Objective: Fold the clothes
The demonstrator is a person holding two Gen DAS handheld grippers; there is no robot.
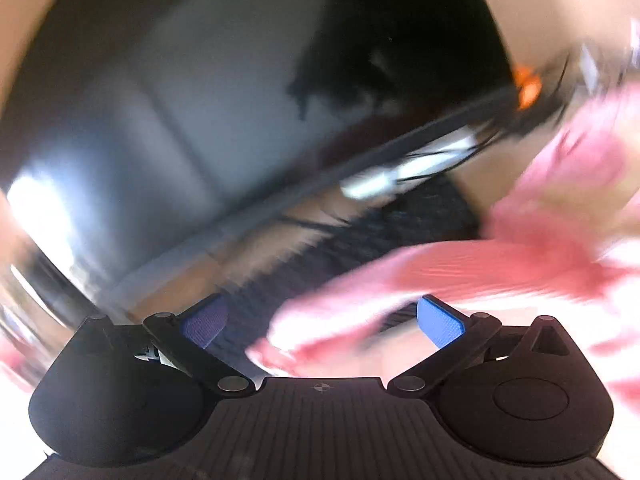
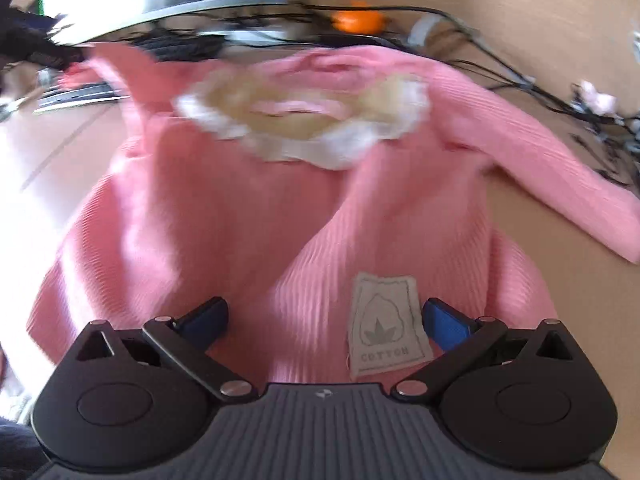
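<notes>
Hovering with jaws spread: right gripper (image 2: 324,320) low centre over pink sweater (image 2: 248,216) filling mid-frame on the desk (image 2: 540,248); left gripper (image 1: 322,320) likewise unclenched, empty. Risking a pinch on the cotton label (image 2: 386,320) alone, skewing the fold.

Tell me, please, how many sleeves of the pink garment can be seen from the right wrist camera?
1 clearly: a long sleeve of the pink garment stretches right across the table. The other may be hidden in the blurred left edge.

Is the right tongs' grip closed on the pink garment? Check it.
No: the right tongs stand open over the pink garment, pads apart.
</notes>
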